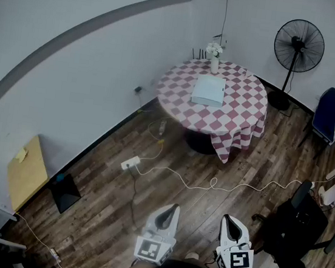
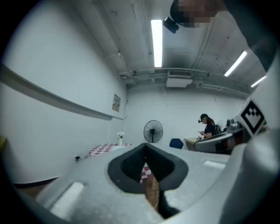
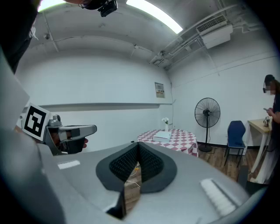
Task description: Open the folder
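The folder (image 1: 209, 90) is a white, closed, flat case lying on a round table (image 1: 243, 119) with a red-and-white checked cloth, far across the room. It shows small in the right gripper view too, folder (image 3: 162, 136). Beside it stands a small vase of white flowers (image 1: 214, 57). My left gripper (image 1: 173, 208) and right gripper (image 1: 228, 218) are held side by side at the bottom of the head view, over the wooden floor, far short of the table. Both point toward it. The left gripper (image 2: 145, 146) and the right gripper (image 3: 139, 145) have their pads together with nothing between them.
A standing fan (image 1: 298, 46) and a blue chair (image 1: 329, 112) are beyond the table on the right. A power strip (image 1: 131, 164) and white cables lie on the floor between me and the table. A black chair (image 1: 295, 230) stands at right. A person (image 2: 205, 127) stands at a desk.
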